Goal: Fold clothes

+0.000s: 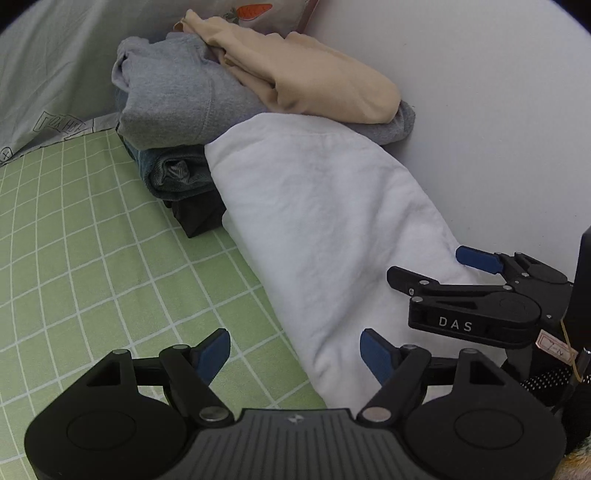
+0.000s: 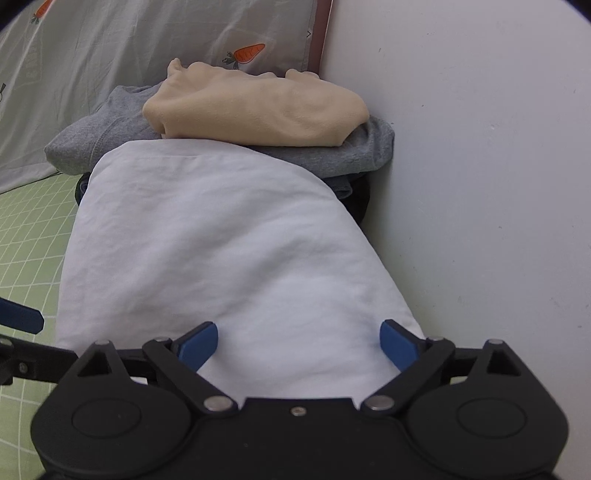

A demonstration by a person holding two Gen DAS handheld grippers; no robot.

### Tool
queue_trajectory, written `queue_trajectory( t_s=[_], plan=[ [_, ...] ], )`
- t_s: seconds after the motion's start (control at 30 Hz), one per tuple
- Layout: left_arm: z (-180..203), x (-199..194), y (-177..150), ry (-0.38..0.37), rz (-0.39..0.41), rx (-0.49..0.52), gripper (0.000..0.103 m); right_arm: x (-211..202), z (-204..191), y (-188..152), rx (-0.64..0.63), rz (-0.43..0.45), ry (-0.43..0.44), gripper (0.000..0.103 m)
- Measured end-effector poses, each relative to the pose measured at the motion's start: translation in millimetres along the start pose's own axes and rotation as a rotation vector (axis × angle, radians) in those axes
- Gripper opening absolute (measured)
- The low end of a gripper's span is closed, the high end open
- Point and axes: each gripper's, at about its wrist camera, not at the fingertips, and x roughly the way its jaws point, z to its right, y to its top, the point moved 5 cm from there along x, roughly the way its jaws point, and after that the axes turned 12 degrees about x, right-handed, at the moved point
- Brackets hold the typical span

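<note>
A folded white garment [image 1: 325, 221] [image 2: 221, 251] lies on the green checked sheet [image 1: 92, 258], its far end leaning on a stack of folded clothes. The stack has a beige piece [image 1: 306, 77] [image 2: 255, 110] on top, a grey one [image 1: 177, 96] [image 2: 110, 136] under it, then denim [image 1: 173, 173] and a black piece [image 1: 199, 218]. My left gripper [image 1: 295, 354] is open at the white garment's near left edge, holding nothing. My right gripper [image 2: 299, 343] [image 1: 443, 269] is open over the garment's near end, its pads apart above the cloth.
A white wall [image 2: 480, 184] [image 1: 498, 110] runs close along the right of the clothes. A grey pillow with carrot prints [image 2: 147, 44] [image 1: 255, 13] stands behind the stack. The green sheet [image 2: 29, 229] stretches out to the left.
</note>
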Motion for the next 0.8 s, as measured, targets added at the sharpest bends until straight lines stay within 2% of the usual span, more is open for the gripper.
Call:
queue_trajectory(
  t_s=[0.17, 0.23, 0.33, 0.4, 0.47, 0.53, 0.67, 0.73, 0.8],
  plan=[
    [12, -62, 2, 0.077, 0.189, 0.062, 0.092, -46, -13, -8, 0.101, 0.038, 0.003, 0.100],
    [17, -87, 3, 0.107, 0.265, 0.087, 0.102, -65, -18, -11, 0.142, 0.054, 0.004, 0.100],
    [22, -128, -3, 0.143, 0.381, 0.110, 0.103, -93, -25, -15, 0.203, 0.077, 0.006, 0.101],
    [22, -152, -13, 0.129, 0.431, 0.108, 0.103, -111, -33, -21, 0.231, 0.087, 0.003, 0.102],
    [19, -168, -24, 0.112, 0.442, 0.093, 0.103, -130, -43, -28, 0.250, 0.093, -0.005, 0.102],
    [16, -180, -34, 0.137, 0.418, 0.089, 0.103, -148, -52, -35, 0.268, 0.099, -0.012, 0.102],
    [7, -196, -54, 0.232, 0.344, 0.107, 0.103, -180, -75, -53, 0.282, 0.109, -0.010, 0.102],
    [1, -206, -66, 0.258, 0.332, 0.093, 0.103, -192, -88, -65, 0.268, 0.107, -0.007, 0.102],
    [-3, -214, -80, 0.241, 0.326, 0.079, 0.103, -204, -100, -77, 0.249, 0.100, -0.015, 0.102]
  ],
)
